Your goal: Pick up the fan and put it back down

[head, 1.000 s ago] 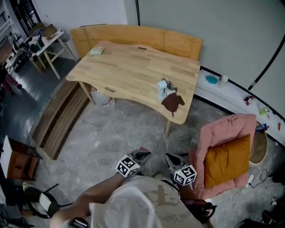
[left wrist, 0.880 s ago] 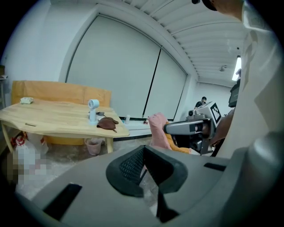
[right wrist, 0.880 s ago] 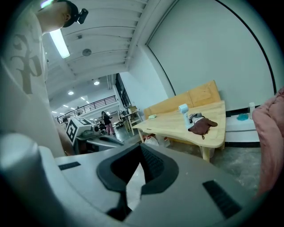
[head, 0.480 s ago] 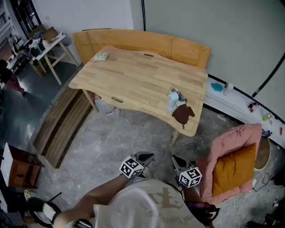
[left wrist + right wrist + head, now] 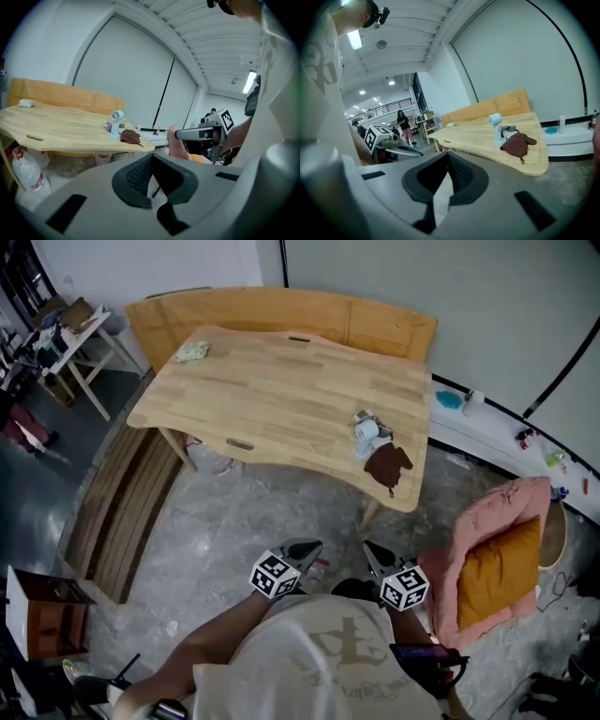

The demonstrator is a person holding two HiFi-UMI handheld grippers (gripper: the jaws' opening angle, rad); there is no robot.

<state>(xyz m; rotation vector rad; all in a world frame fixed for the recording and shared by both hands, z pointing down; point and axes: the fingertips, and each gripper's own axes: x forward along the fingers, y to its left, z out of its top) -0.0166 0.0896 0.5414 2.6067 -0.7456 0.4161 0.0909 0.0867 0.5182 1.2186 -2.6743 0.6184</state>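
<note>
1. The small pale-blue plastic handheld fan (image 5: 365, 433) stands upright near the front right corner of the light wooden table (image 5: 272, 390), just beside a dark brown leather pouch (image 5: 388, 465).
2. The left gripper (image 5: 302, 548) and right gripper (image 5: 373, 552) hang well short of the table, each with its jaws closed together on nothing.
3. The fan looks light, rigid and top-heavy, so easy to tip, and its smooth plastic may slip.
4. The slim handle below the round head seems the best hold, squeezed gently.
</note>
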